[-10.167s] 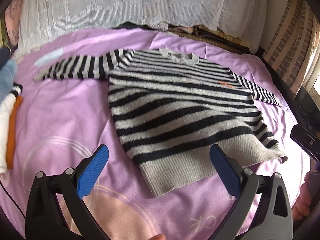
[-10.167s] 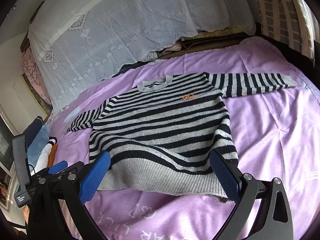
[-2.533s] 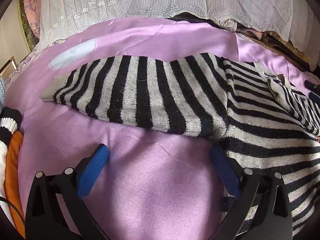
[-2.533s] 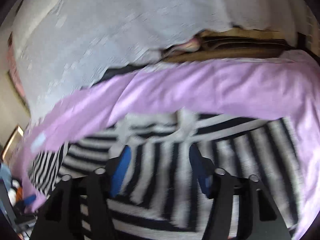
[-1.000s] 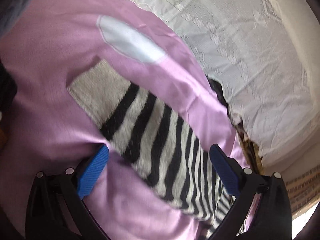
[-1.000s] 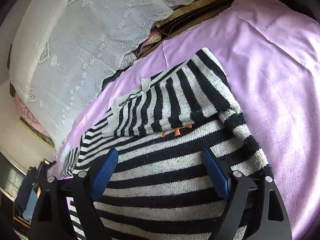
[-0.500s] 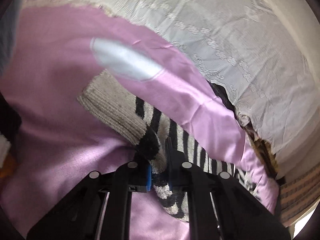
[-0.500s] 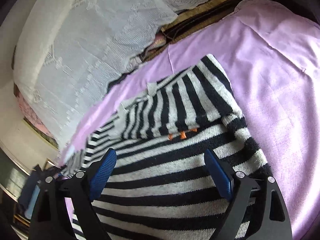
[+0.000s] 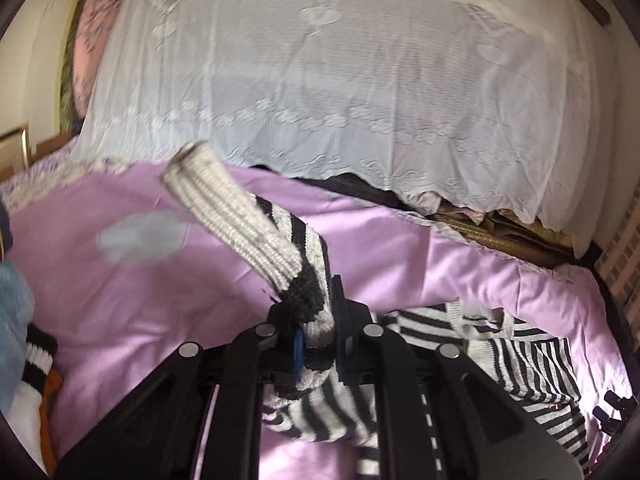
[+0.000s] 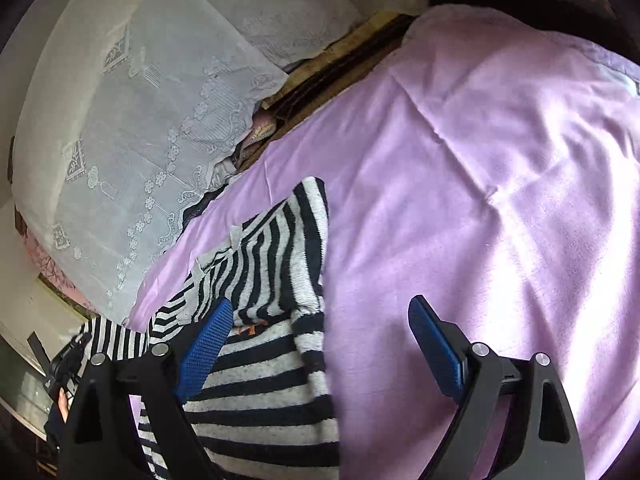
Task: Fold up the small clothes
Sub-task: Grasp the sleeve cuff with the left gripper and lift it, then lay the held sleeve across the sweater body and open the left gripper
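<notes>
A second ago the left hand-held gripper (image 9: 318, 350) stood wide open over the flat left sleeve (image 9: 256, 236); now its jaws are clamped on that sleeve just behind the ribbed cuff (image 9: 224, 208), which is lifted clear of the purple bedsheet (image 9: 160, 300) and sticks up and away. So the second sleeve fold is under way. The striped sweater (image 10: 260, 380) lies on the bed, its right sleeve (image 10: 280, 248) already folded across the chest. The right hand-held gripper (image 10: 320, 344) hangs wide open and empty above the sweater's right edge. The lifted sleeve likely goes across the body next.
</notes>
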`<state>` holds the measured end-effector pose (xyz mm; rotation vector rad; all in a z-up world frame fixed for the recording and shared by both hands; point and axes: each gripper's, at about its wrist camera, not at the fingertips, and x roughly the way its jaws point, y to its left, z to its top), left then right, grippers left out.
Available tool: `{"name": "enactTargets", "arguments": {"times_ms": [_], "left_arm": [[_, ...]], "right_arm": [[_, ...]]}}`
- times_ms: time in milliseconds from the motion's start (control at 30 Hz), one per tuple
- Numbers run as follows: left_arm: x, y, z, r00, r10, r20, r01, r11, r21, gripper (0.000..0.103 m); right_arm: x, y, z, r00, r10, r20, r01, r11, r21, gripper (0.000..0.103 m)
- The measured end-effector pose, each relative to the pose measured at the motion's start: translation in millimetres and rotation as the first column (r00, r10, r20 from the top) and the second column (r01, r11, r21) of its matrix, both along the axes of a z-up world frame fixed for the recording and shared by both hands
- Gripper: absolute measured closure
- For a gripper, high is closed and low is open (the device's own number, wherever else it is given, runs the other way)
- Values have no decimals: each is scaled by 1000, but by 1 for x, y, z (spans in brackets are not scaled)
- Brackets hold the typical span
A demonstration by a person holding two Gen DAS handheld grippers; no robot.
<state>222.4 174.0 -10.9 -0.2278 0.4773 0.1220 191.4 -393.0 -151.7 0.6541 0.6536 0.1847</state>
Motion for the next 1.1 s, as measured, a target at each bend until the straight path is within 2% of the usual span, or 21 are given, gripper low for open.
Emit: {"name": "enactTargets", "arguments": {"times_ms": [233,467,667,767,833,867,900,933,967,1000,1100], "left_arm": [[28,-75,24,998,-67,-2,67,995,74,93],[37,-161,32,987,-161,18,157,978,138,93],[47,-229,9,971,-240,-11,238,956,172,93],[55,-262,-22,959,-277,-68,285,934,217,93],[62,-288,-53,944,-296,-147,327,904,274,89],[64,-300,-69,937,-298,-183,342,887,310,80],[65,-308,-80,933,-297,-204,352,871,342,65],[64,-319,-92,930,-290,-225,360,846,394,56],[61,-324,-97,932,-286,-224,358,832,423,42],[57,-327,-97,935,-283,-214,351,825,443,34],[44,-325,-85,934,-314,-172,358,818,450,21]], "right_arm": [[2,6,0,998,59,-8,-59,998,-27,13],[8,-4,-11,995,90,-48,-87,994,70,13],[5,-4,-11,995,84,-46,-80,993,82,13],[5,-7,-12,996,78,-45,-74,993,95,13],[4,-6,-12,996,77,-47,-72,993,91,13],[4,-6,-11,996,76,-47,-72,994,85,13],[4,-5,-11,996,75,-46,-72,994,80,13],[4,-5,-11,996,75,-46,-72,995,74,13],[4,-4,-11,996,76,-46,-73,995,68,13],[4,-4,-11,996,76,-46,-73,995,64,13],[5,-4,-10,996,76,-46,-74,995,62,13]]}}
